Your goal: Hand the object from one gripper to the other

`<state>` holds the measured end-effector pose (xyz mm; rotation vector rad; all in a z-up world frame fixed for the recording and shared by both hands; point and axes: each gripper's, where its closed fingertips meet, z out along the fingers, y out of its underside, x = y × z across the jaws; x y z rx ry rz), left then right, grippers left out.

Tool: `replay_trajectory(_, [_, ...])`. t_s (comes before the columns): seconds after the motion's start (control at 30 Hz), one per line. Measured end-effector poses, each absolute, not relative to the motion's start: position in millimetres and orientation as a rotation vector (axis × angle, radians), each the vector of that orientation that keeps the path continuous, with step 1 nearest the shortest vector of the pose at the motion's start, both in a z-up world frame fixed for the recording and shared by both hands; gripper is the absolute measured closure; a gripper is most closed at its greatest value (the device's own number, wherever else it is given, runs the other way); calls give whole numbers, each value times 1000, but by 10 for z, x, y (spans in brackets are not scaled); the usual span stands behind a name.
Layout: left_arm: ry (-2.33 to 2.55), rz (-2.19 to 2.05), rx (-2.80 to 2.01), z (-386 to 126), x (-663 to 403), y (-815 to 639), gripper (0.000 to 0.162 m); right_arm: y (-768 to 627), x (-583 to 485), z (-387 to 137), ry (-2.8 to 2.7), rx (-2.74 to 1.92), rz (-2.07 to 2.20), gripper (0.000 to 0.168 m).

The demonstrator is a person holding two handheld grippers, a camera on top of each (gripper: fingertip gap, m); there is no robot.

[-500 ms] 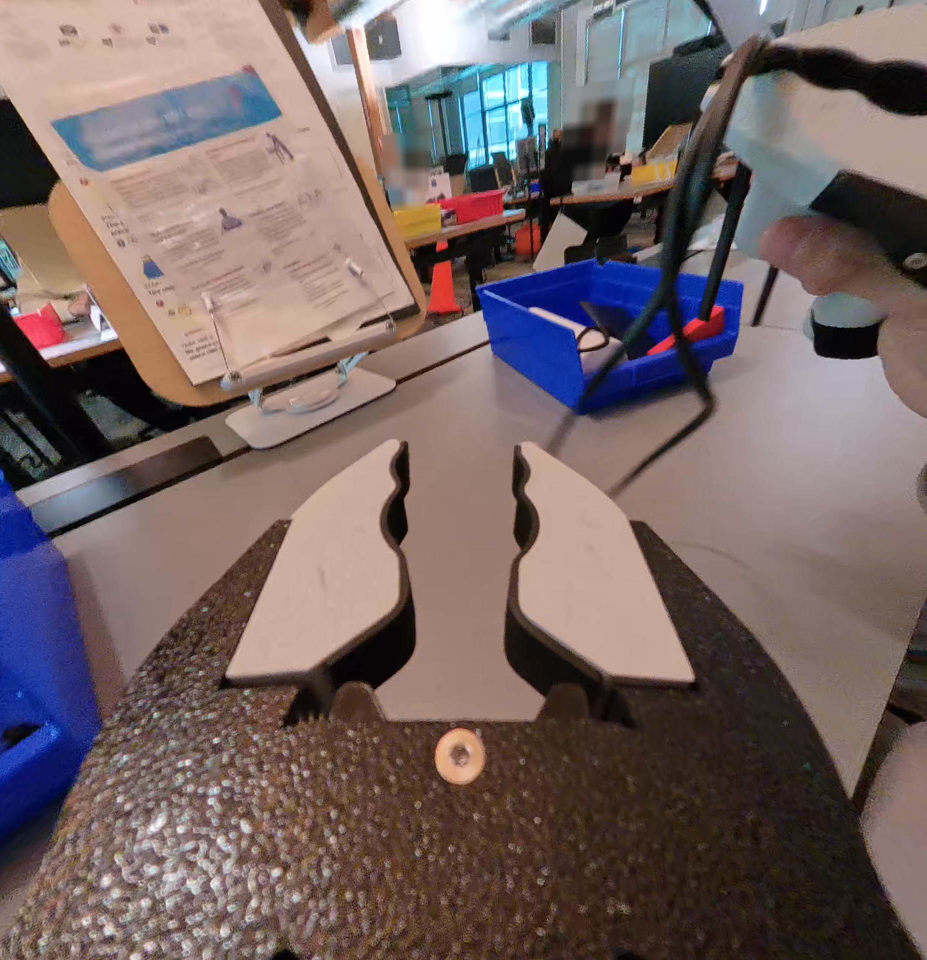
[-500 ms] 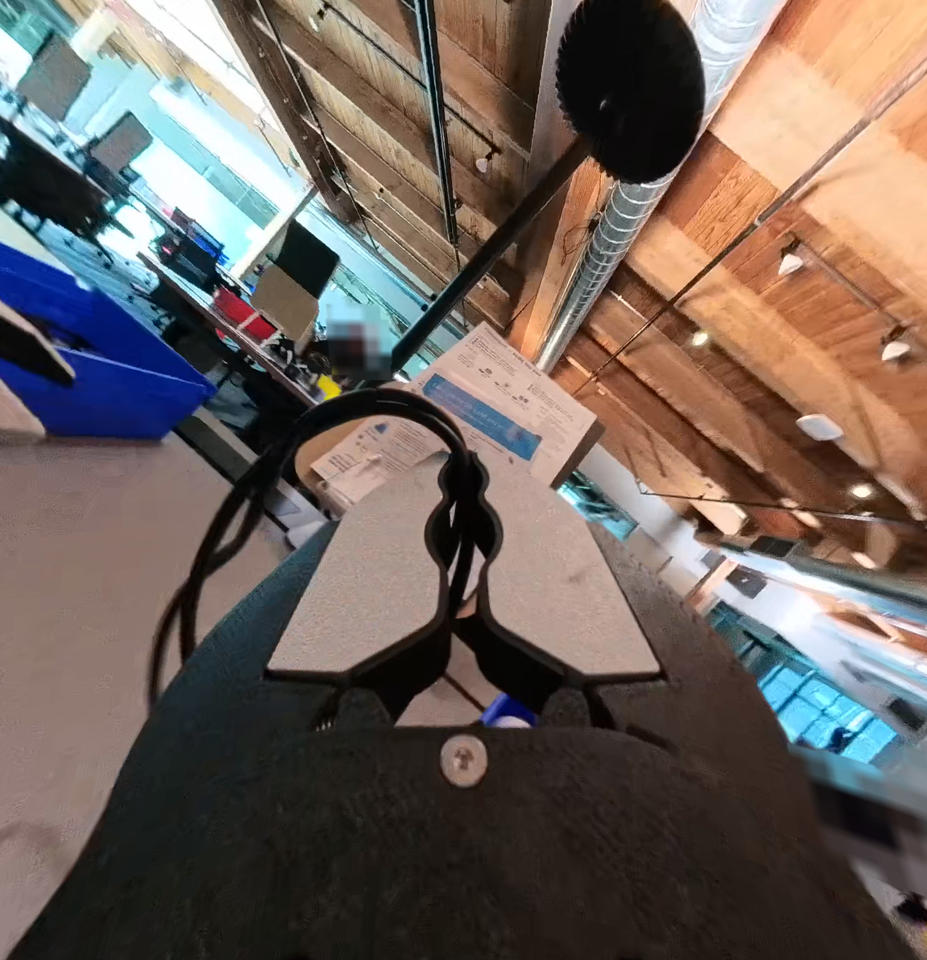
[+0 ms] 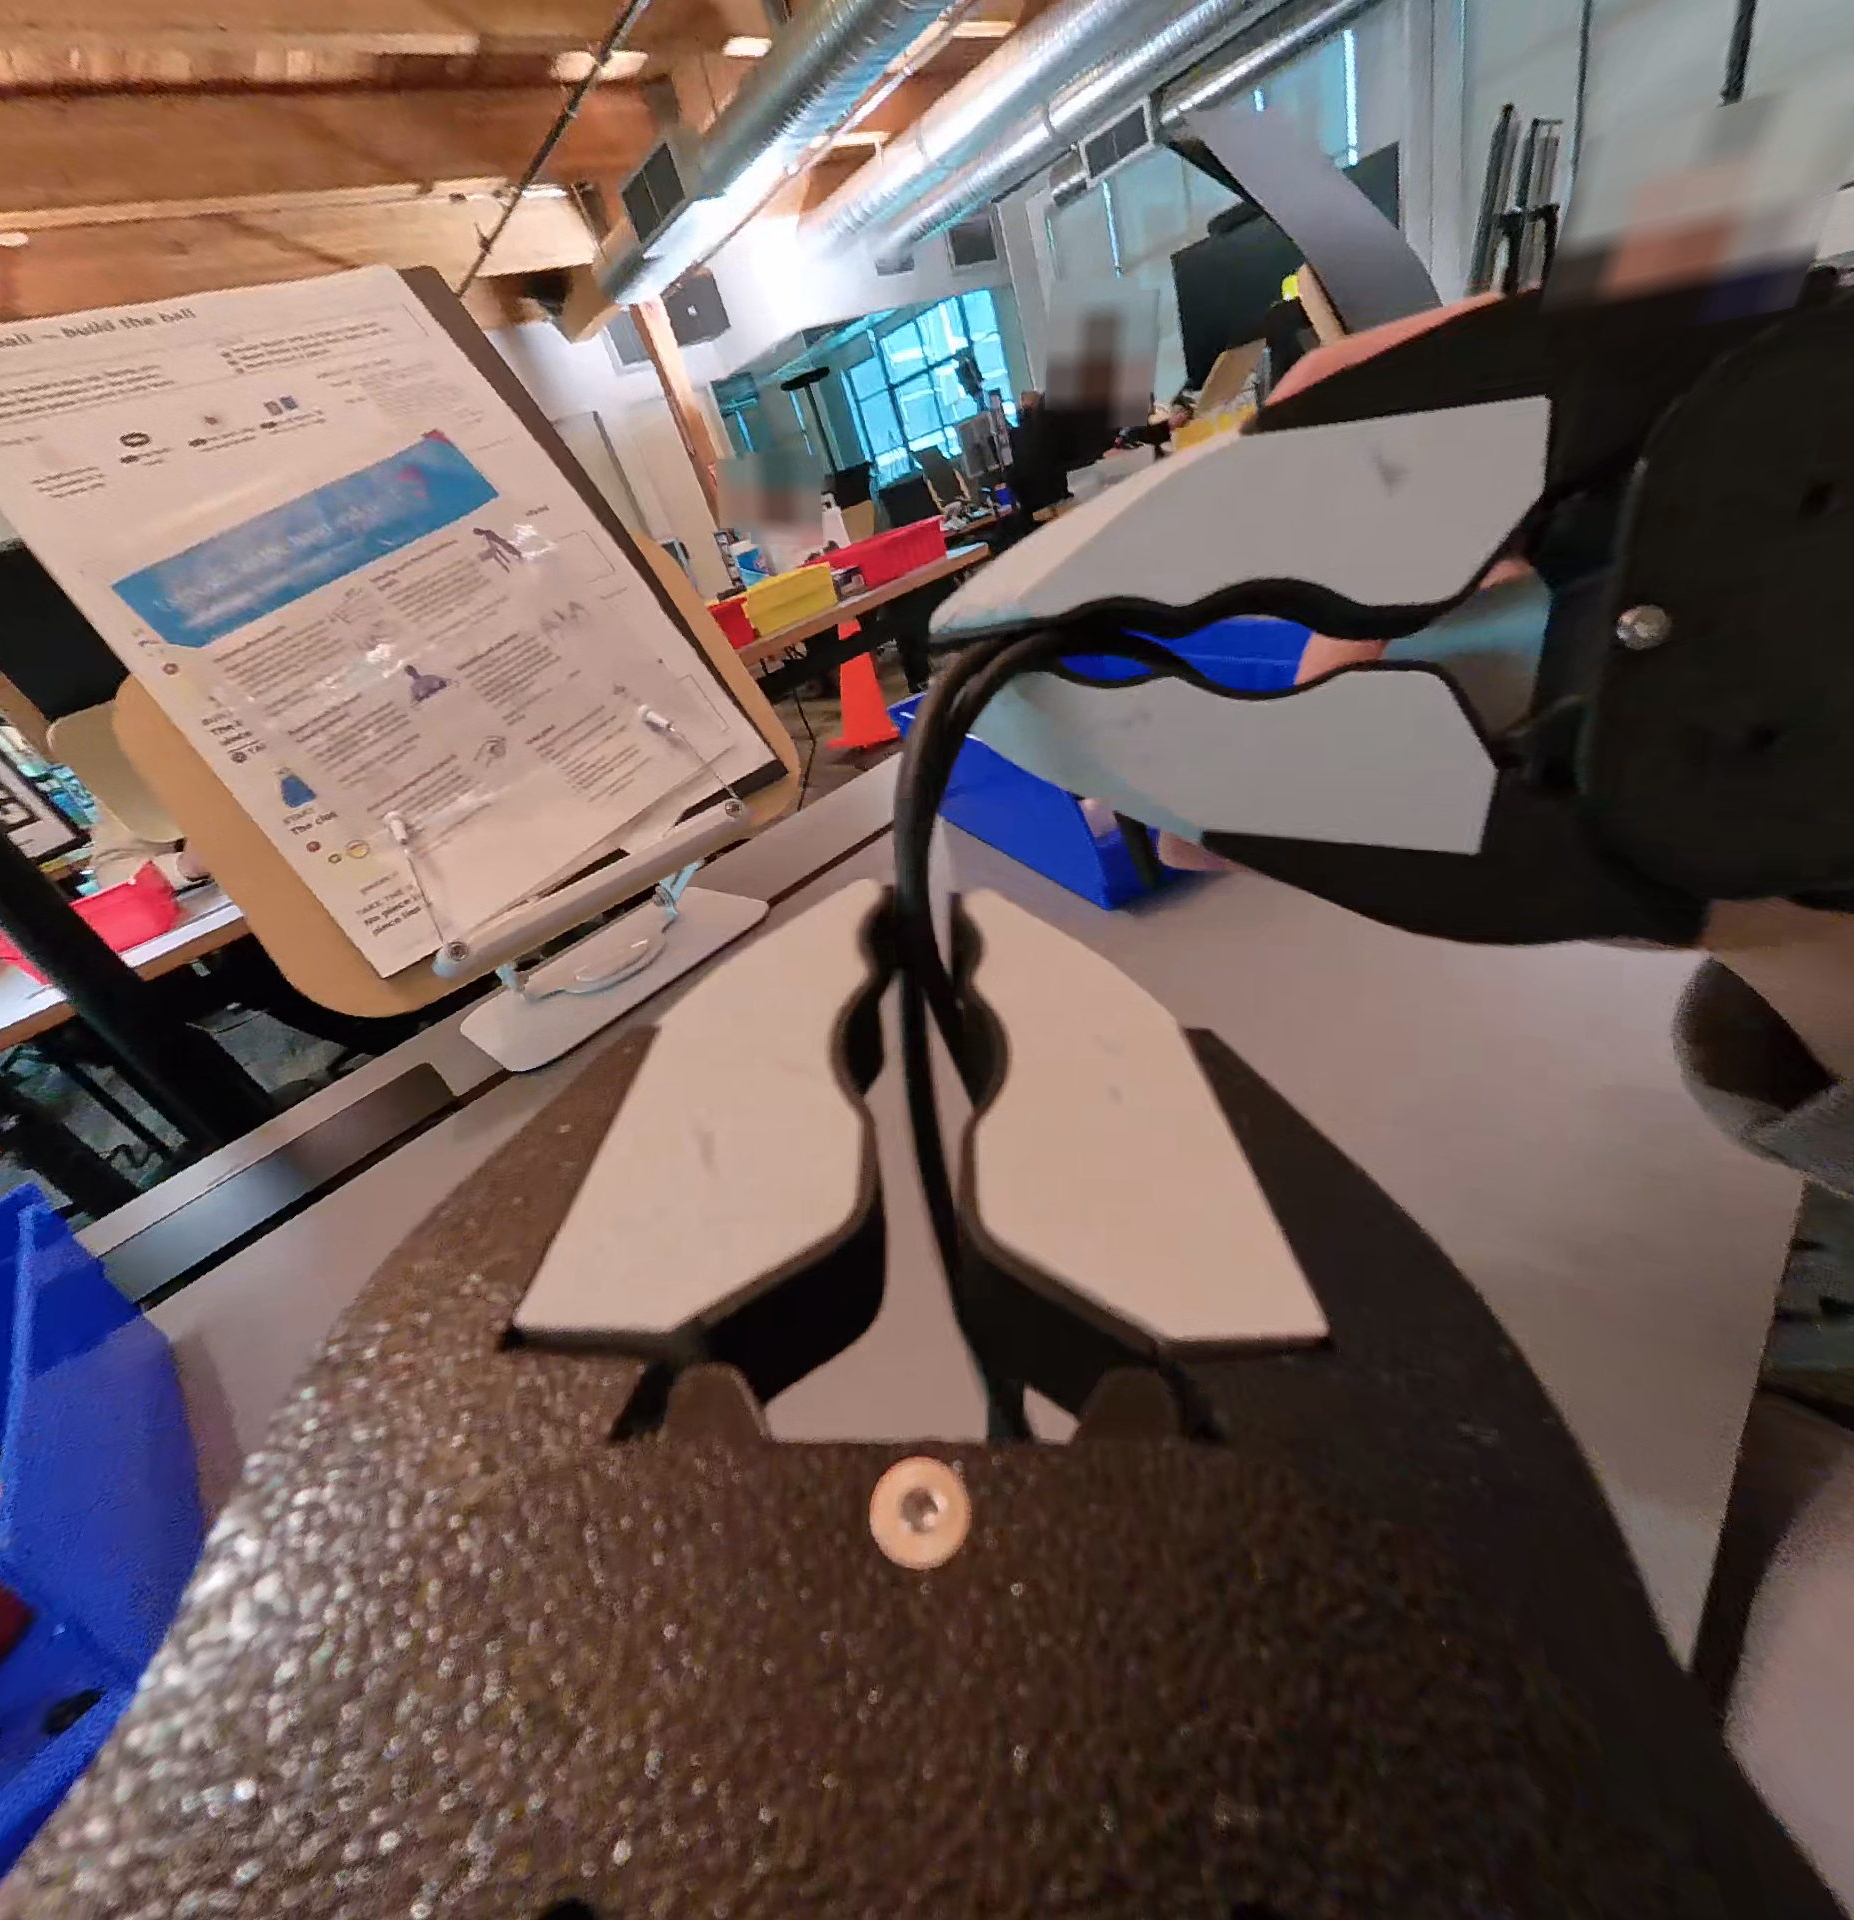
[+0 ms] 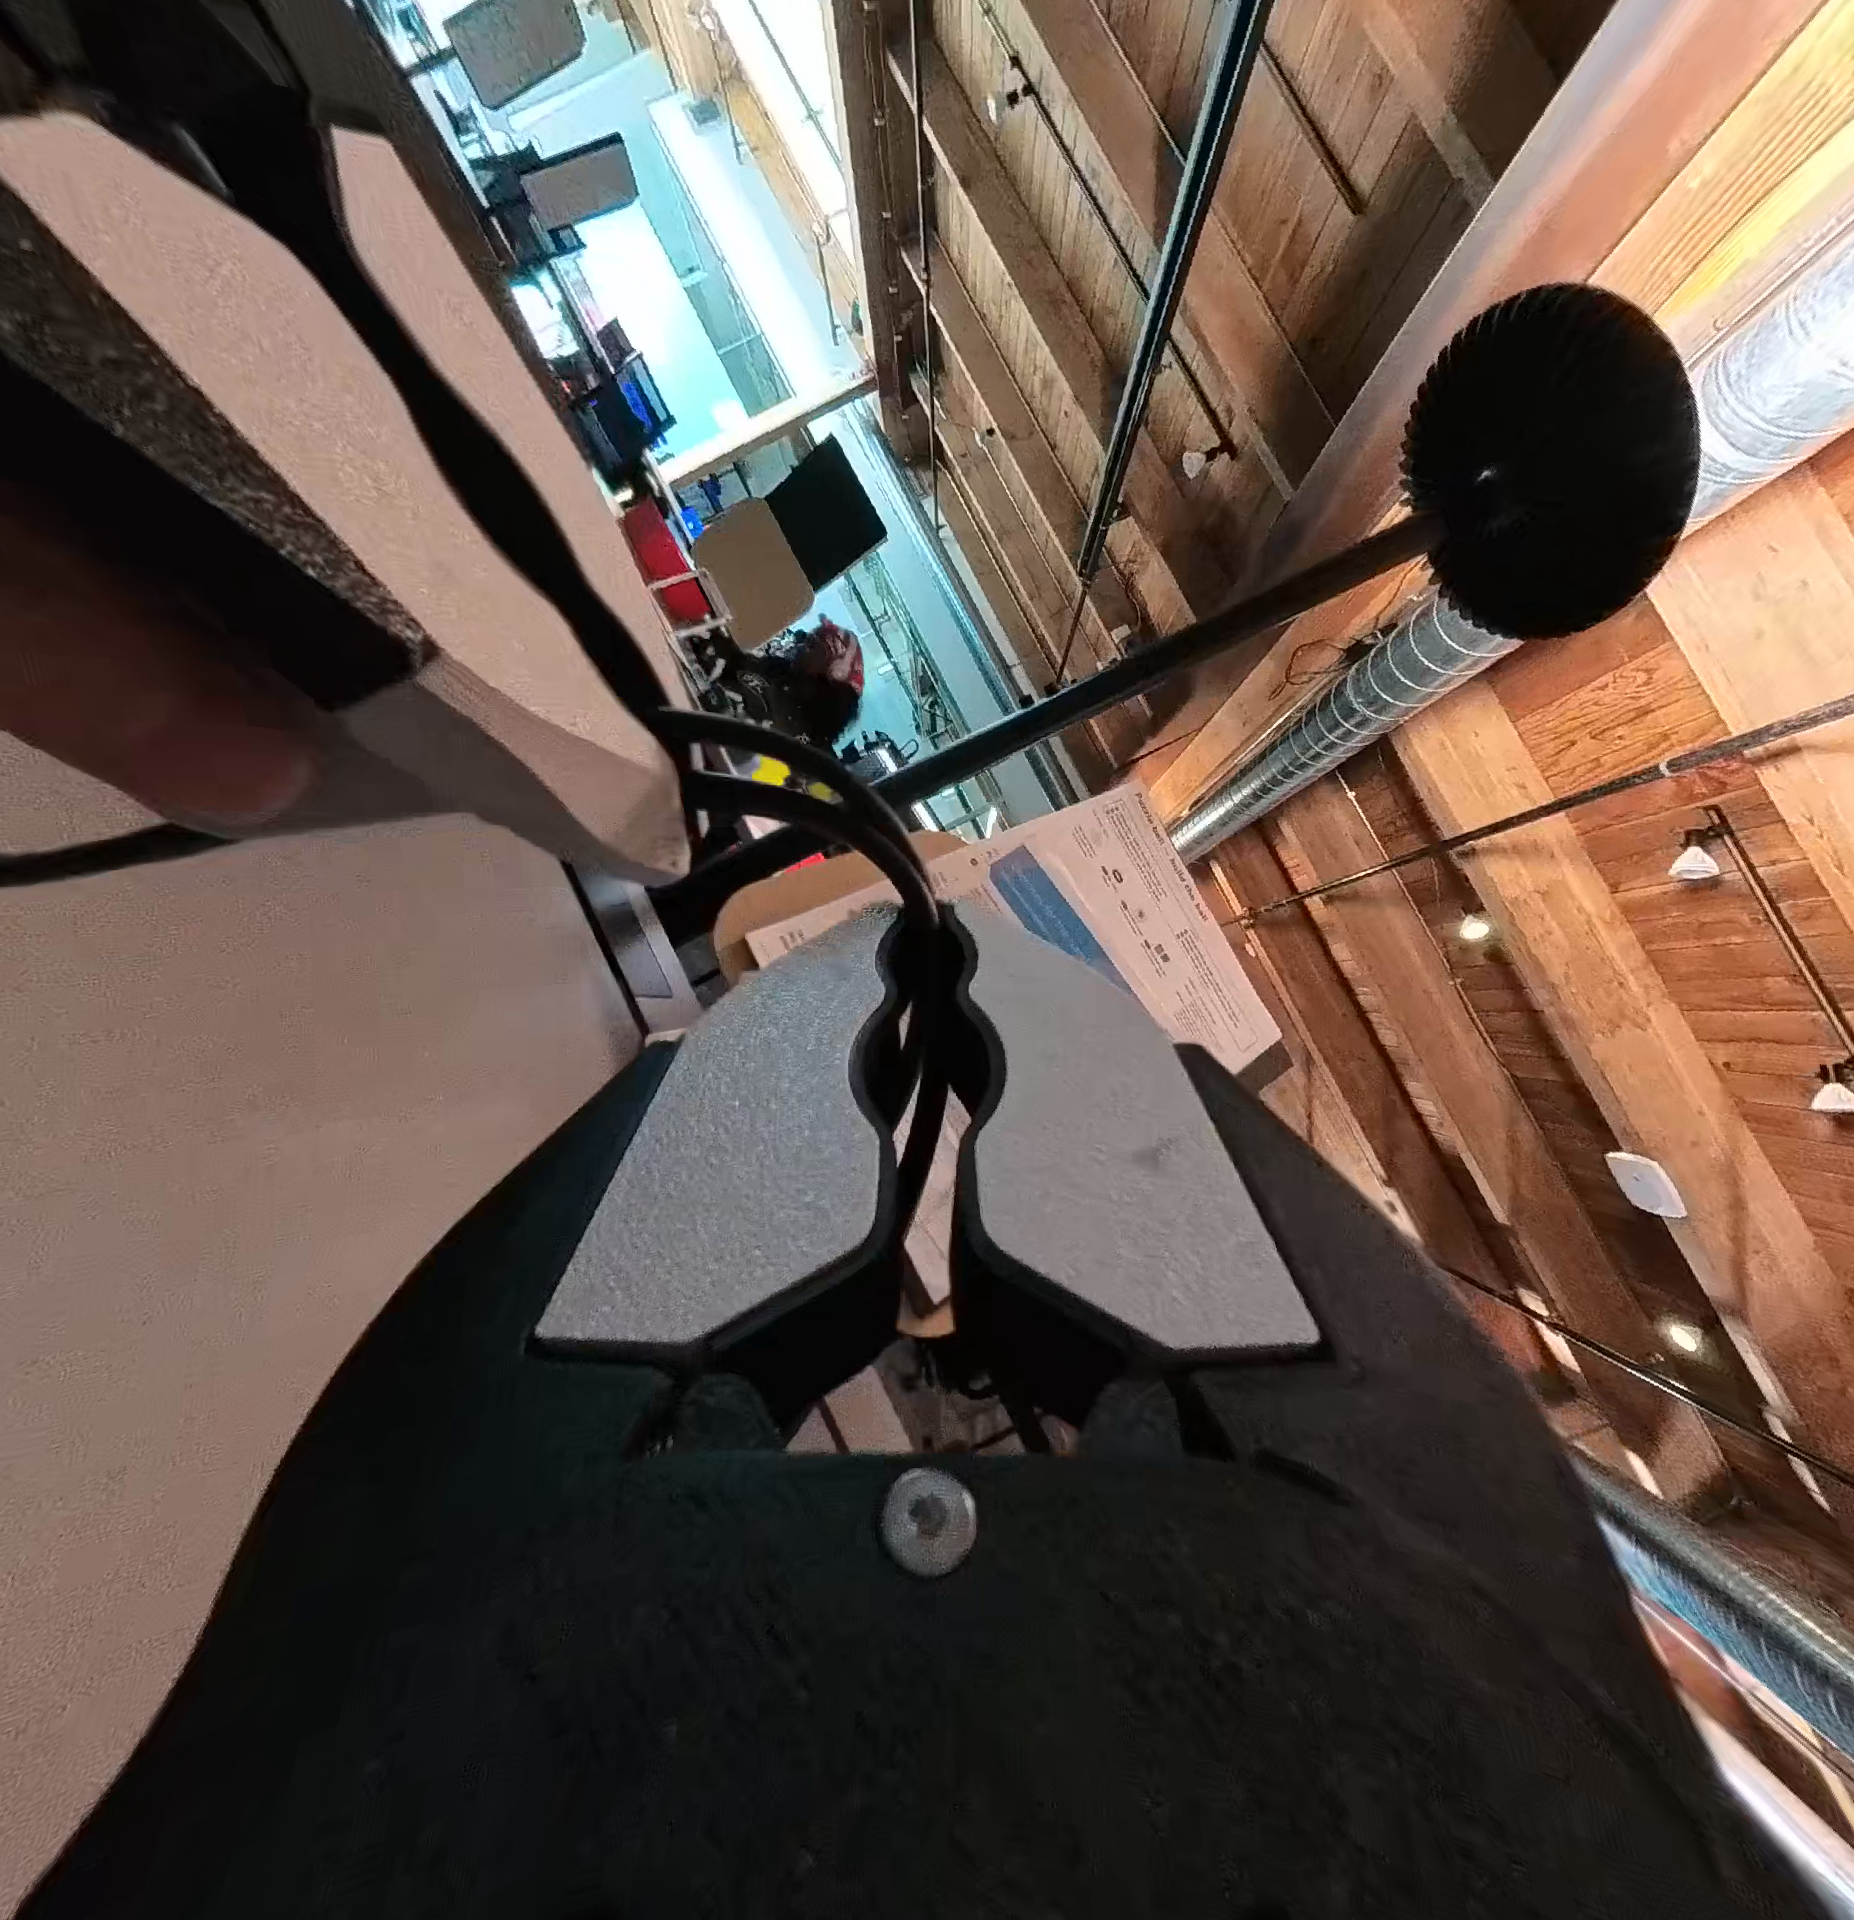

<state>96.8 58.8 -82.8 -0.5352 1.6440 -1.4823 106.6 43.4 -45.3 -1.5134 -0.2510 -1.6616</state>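
- The handover is at its midpoint, as I judge it: both grippers are clamped on the same black cable (image 3: 918,790). In the left wrist view the left gripper (image 3: 915,940), at centre frame, has its jaws pinched on the strands near their tips. The right gripper (image 3: 990,649) comes in from the right edge, turned sideways, and pinches the same bundle at its tip.
- The right wrist view agrees — the right gripper (image 4: 928,940) is closed on the cable (image 4: 798,769) at centre, while the left gripper (image 4: 663,821) reaches in from the upper left and meets the loop just beside it.
- The cable arcs between the two sets of tips, above the grey table (image 3: 1422,1091), with a tail running off the left edge of the right wrist view.
- The next move, I judge, calls for one gripper to let go while the other holds firm — which is the giver cannot be told from this moment.
- Around: a tilted instruction sheet on a stand (image 3: 383,623) at upper left, a blue bin (image 3: 1016,810) behind the right gripper, another blue bin (image 3: 61,1455) at the lower left edge. Nothing blocks the parting; the tips are crowded, so strands could snag.
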Motion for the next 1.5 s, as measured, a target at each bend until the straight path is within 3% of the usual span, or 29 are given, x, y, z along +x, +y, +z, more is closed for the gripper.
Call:
replay_trajectory(0.13, [1606,-1484,-559,-773,978,668,159,488,1051,-482,-217,-1518,-1564,165])
replay_trajectory(0.23, [1507,-1589,-619,-658,976,761,159,591,984,-542,-154,-1486,-1260,152])
replay_trajectory(0.43, [1340,-1701,-625,-421,901,1008,159,770,867,-767,75,-1514,-411,82])
replay_trajectory(0.57, [1383,-1732,-530,-369,803,910,159,975,741,-1035,23,-1635,-277,80])
replay_trajectory(0.67, [1447,-1734,-469,-370,736,793,159,1101,630,-1084,-57,-1635,-299,104])
replay_trajectory(0.93, [1544,-1604,-413,-415,716,764,159,1095,266,-1092,-151,-1575,78,94])
replay_trajectory(1.13, [1579,-1564,-428,-446,737,754,159,1165,433,-1188,-91,-1629,-24,104])
replay_trajectory(1.27, [1583,-1525,-431,-452,745,735,159,1211,407,-1233,-136,-1666,-75,138])
replay_trajectory(1.5, [1528,-1488,-473,-414,784,846,159,1202,524,-1263,-106,-1723,-155,161])
